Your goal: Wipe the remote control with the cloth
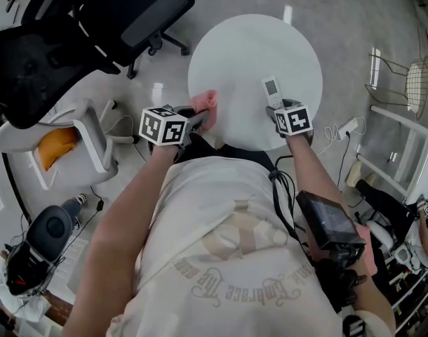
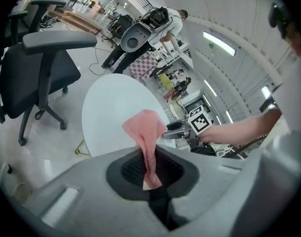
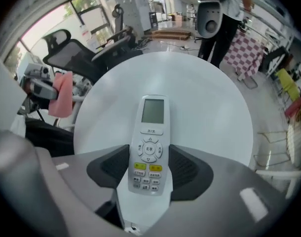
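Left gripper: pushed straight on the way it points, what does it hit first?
Likely the white round table top, with the pink cloth in the left gripper touching first; depth is uncertain.

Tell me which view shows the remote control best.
The right gripper view: the remote control fills the centre, with its screen and buttons facing the camera. The head view shows only its small screen end beyond the right gripper. The left gripper view doesn't show it clearly.
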Demonstrator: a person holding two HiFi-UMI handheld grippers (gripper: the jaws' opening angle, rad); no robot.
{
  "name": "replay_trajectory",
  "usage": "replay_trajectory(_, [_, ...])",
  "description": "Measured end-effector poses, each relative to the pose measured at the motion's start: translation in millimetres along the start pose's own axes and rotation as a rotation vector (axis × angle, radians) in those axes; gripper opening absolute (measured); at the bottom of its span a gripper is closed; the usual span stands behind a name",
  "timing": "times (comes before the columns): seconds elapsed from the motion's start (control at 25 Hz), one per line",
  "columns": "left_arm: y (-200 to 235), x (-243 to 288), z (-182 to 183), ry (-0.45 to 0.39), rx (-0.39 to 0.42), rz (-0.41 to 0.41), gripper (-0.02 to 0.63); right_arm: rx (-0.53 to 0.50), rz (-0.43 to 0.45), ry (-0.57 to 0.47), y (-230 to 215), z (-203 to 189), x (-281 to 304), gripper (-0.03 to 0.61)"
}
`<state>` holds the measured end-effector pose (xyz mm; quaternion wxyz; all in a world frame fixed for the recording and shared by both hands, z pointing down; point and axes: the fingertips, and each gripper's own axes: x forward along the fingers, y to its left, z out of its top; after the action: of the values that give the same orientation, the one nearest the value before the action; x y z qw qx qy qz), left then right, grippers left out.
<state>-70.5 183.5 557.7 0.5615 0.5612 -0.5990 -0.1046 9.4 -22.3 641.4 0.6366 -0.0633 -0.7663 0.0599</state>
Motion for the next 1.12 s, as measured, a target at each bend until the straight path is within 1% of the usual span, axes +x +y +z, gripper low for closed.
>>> replay_trajectory(0.2, [-2.6, 6.4, 10.4, 0.009, -0.005, -0.053, 0.018, 0.199, 0.137, -0.129, 12.2, 1.8, -14.8, 0.258])
replay_trajectory(0.28, [-5.6, 11.0, 17.6, 0.008, -0.014, -0.087, 0.018, 0.267, 0.198, -0.185, 19.3, 7.0, -24.1, 0.258])
replay_trajectory(0.36, [-11.6, 16.7, 25.4, 0.006, -0.02, -0.129, 0.018, 0.319, 0.268, -0.267, 27.2, 18.4, -37.9, 0.258])
replay_trajectory(0.4, [-16.9, 19.2, 28.2, 0.007, -0.022, -0.152, 0.018, 0.345, 0.319, -0.319, 33.2, 25.6, -47.0, 0.258])
replay_trajectory(0.52, [-43.7, 25.4, 34.8, 0.01, -0.028, -0.251, 0.018, 0.411, 0.517, -0.507, 56.8, 52.5, -85.6, 0.258])
replay_trajectory(0.56, [-54.2, 27.2, 38.0, 0.007, -0.032, -0.286, 0.018, 0.423, 0.572, -0.566, 62.6, 61.4, -99.9, 0.258])
replay_trajectory(0.64, [-74.9, 30.3, 45.2, -0.003, -0.044, -0.351, 0.018, 0.434, 0.651, -0.658, 70.0, 75.8, -126.2, 0.258])
replay_trajectory(0.72, [-97.3, 31.1, 52.5, -0.013, -0.052, -0.419, 0.018, 0.438, 0.714, -0.729, 75.5, 86.7, -151.4, 0.258])
replay_trajectory(0.84, [-130.4, 25.5, 63.9, -0.026, -0.047, -0.547, 0.018, 0.445, 0.82, -0.834, 83.6, 103.0, -184.2, 0.259])
replay_trajectory(0.92, [-146.8, 20.8, 69.1, -0.029, -0.043, -0.625, 0.018, 0.445, 0.862, -0.888, 87.2, 110.4, -197.7, 0.259])
replay_trajectory(1.0, [-156.6, 18.3, 73.6, -0.034, -0.039, -0.666, 0.018, 0.446, 0.886, -0.923, 89.7, 114.2, -205.4, 0.259])
replay_trajectory(1.12, [-159.6, 18.4, 77.7, -0.037, -0.031, -0.666, 0.018, 0.445, 0.892, -0.935, 92.1, 113.9, -208.4, 0.258])
